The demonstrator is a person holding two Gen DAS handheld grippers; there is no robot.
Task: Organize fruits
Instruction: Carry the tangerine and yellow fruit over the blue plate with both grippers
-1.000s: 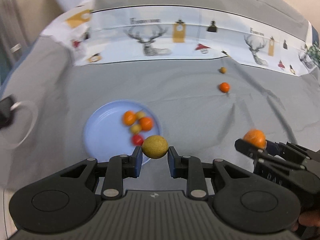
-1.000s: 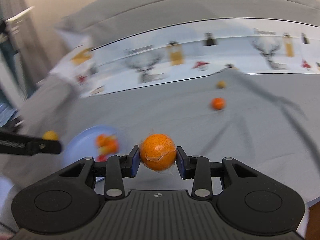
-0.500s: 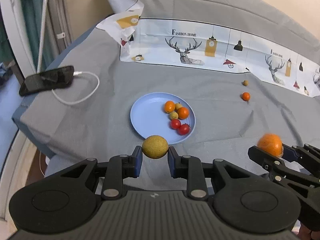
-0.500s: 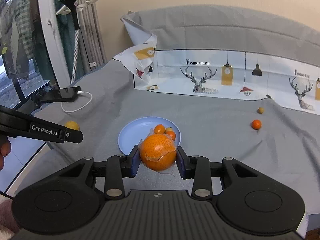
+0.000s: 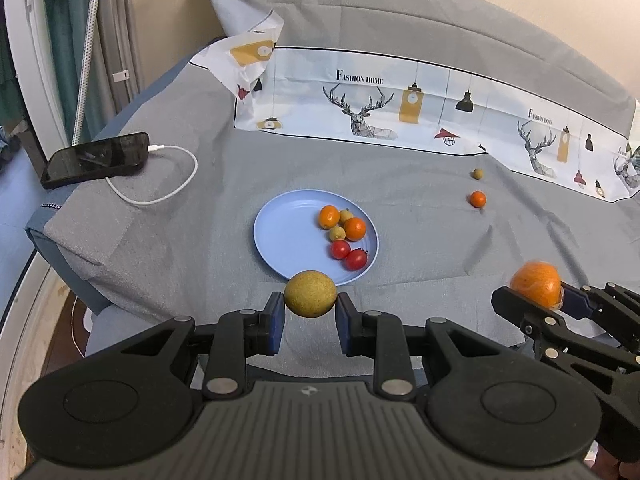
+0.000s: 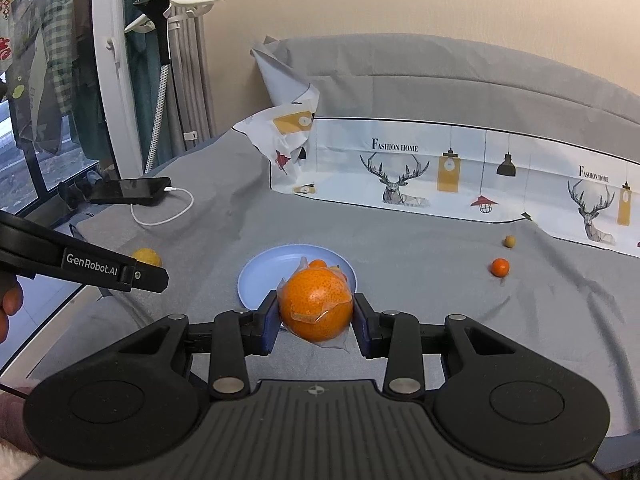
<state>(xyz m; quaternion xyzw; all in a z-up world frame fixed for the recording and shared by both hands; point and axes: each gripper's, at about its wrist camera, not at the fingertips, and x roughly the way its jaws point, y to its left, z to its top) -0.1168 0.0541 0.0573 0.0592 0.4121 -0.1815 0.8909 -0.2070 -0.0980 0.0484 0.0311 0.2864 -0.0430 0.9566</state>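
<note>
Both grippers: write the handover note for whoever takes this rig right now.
Left gripper: jaws shut on a yellow-green fruit, held near the blue plate.
Right gripper: jaws shut on a plastic-wrapped orange.
Done: six small fruits on the plate.
Left: plate both held fruits, then fetch the small orange fruit and the tan fruit lying on the grey sheet.

The wrapped orange (image 6: pixel 316 306) hides most fruits on the plate (image 6: pixel 260 280).

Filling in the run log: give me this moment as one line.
left claw: shut on yellow-green fruit | right claw: shut on wrapped orange | blue plate: six small fruits | bedsheet: two loose
</note>
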